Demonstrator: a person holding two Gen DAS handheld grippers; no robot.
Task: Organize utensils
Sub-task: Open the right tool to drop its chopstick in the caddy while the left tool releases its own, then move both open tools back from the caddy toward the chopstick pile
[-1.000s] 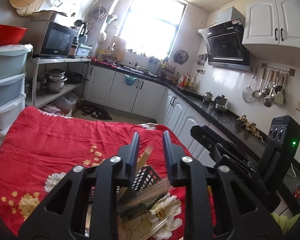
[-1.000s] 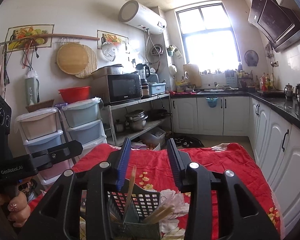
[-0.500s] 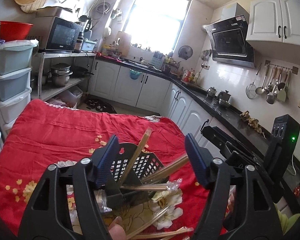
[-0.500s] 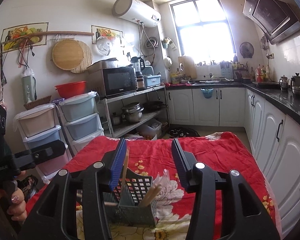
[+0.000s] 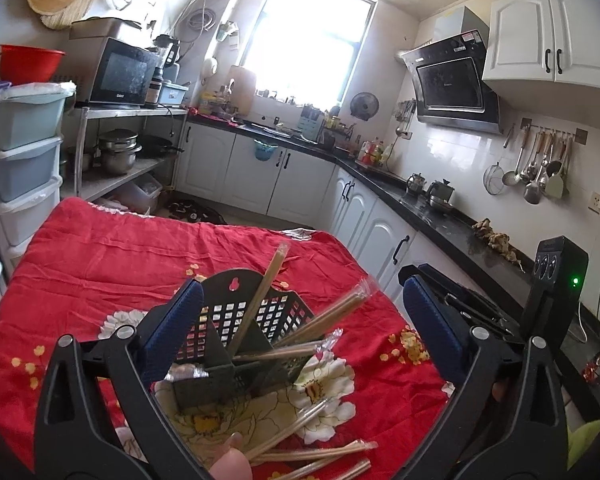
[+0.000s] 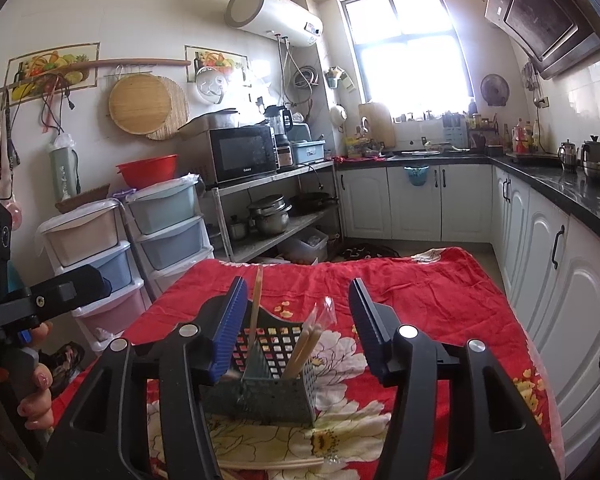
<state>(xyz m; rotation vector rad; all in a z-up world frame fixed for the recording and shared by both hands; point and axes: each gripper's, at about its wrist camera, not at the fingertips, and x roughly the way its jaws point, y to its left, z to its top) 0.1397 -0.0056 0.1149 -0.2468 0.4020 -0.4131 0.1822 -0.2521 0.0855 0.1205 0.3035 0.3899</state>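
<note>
With my left gripper (image 5: 300,312) just opened wide and empty, and my right gripper (image 6: 298,328) parting too, I see loose chopsticks (image 5: 312,454) lying crosswise at lower centre, nearer than the basket (image 5: 240,336).

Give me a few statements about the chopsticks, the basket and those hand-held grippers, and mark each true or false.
1. The utensil basket stands on a red flowered cloth. True.
2. All the wrapped chopsticks are in the basket. False: several loose chopsticks lie on the cloth in front of it.
3. The left hand-held gripper is clamped on a chopstick. False: its jaws have just been opening and now stand wide, gripping nothing.
4. One chopstick stands nearly upright in the basket. True.
5. The right hand-held gripper holds the basket. False: its jaws have been opening, and the pads stand clear of it.
</note>
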